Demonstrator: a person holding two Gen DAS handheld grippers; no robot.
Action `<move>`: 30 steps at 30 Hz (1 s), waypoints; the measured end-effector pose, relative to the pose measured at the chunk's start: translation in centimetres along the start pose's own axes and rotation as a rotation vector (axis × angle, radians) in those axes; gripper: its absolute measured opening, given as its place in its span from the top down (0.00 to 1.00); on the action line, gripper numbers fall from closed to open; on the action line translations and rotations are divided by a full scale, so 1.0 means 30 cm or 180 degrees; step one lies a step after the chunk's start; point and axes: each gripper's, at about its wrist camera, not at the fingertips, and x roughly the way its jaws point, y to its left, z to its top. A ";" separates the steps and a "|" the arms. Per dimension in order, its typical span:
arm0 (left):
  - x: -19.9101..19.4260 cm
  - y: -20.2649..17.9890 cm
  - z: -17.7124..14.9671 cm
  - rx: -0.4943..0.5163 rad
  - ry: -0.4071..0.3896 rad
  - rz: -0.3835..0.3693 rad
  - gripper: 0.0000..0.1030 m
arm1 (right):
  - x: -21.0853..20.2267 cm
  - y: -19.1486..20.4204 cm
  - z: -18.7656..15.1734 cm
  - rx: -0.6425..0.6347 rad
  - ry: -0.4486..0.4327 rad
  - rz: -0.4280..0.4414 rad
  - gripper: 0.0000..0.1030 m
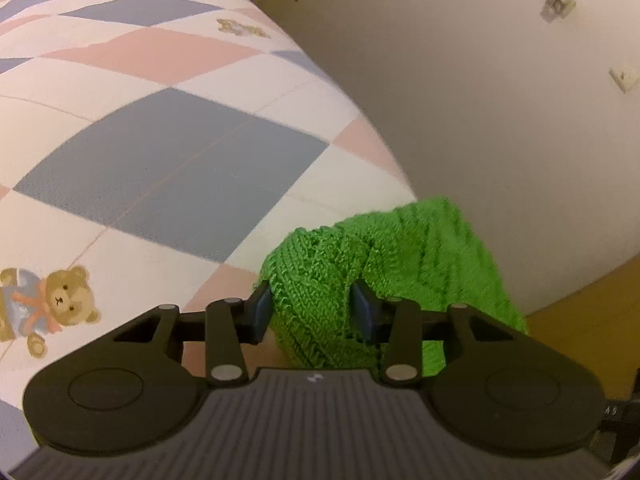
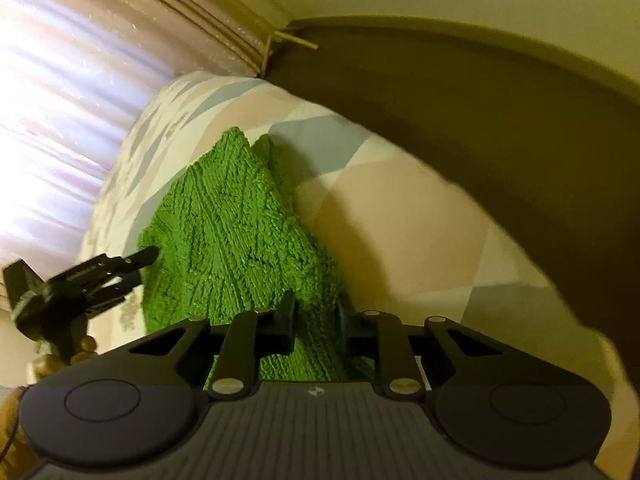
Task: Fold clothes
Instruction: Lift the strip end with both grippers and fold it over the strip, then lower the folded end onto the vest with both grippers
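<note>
Gripping the green knitted garment (image 1: 320, 300) at two separate points, both tools hold it lifted above the patchwork bedcover (image 1: 180, 160). The left gripper (image 1: 314, 312) has a bunched fold clamped between its blue pads (image 1: 262, 312), with loose knit hanging beyond the jaws. The right gripper (image 2: 316, 320) pinches an edge tightly, and the cloth spreads forward from its jaws toward the bedcover. Holding two points apart probably keeps the fabric spread for folding. No containers are visible.
</note>
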 end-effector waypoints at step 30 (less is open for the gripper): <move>0.065 -0.090 0.070 0.1816 -0.0011 0.0004 0.86 | 0.143 0.413 -0.466 -0.1464 -0.0761 -0.1424 0.55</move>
